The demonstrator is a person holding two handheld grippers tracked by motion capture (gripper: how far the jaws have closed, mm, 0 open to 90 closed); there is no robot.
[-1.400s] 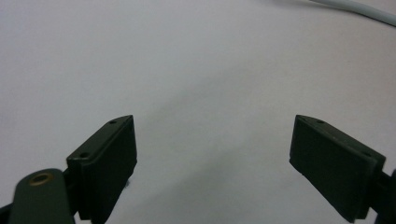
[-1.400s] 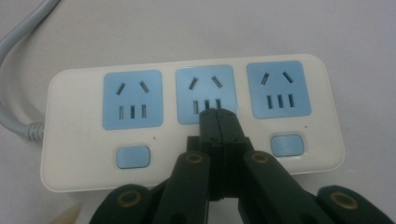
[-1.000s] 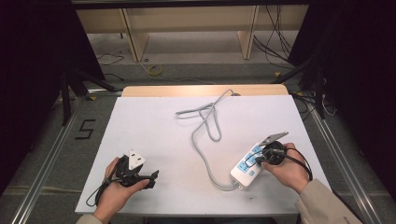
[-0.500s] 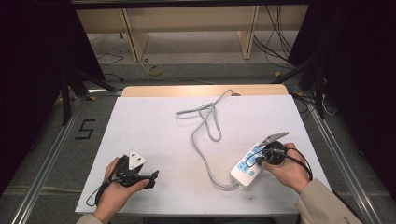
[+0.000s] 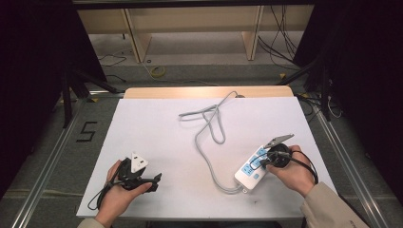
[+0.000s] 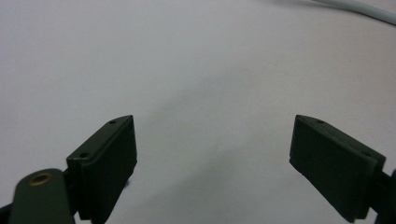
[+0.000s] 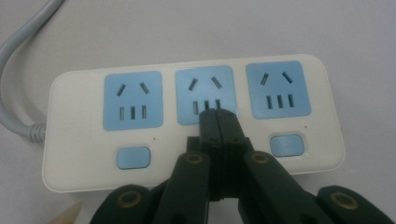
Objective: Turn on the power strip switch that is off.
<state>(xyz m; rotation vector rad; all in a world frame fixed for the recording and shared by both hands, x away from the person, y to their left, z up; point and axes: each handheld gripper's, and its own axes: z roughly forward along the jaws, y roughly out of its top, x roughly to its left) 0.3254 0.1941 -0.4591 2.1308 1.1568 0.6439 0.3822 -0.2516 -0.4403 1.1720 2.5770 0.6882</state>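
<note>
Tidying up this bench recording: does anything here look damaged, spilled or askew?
Nothing stands out. The power strip lies flat and intact on the table; only its cord sprawls in a loose loop.

Left tool [image 6: 215, 158] jaws wide apart, white table [image 6: 196, 70], grey cable [image 6: 359, 8] top right

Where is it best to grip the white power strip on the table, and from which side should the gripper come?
Probably across the short width of the power strip, coming down from above. It lies flat, sockets up, long and narrow, so open jaws could close on its two long edges. The end away from the grey cable looks freest. The right gripper is shut over the middle socket, so it must open first.
</note>
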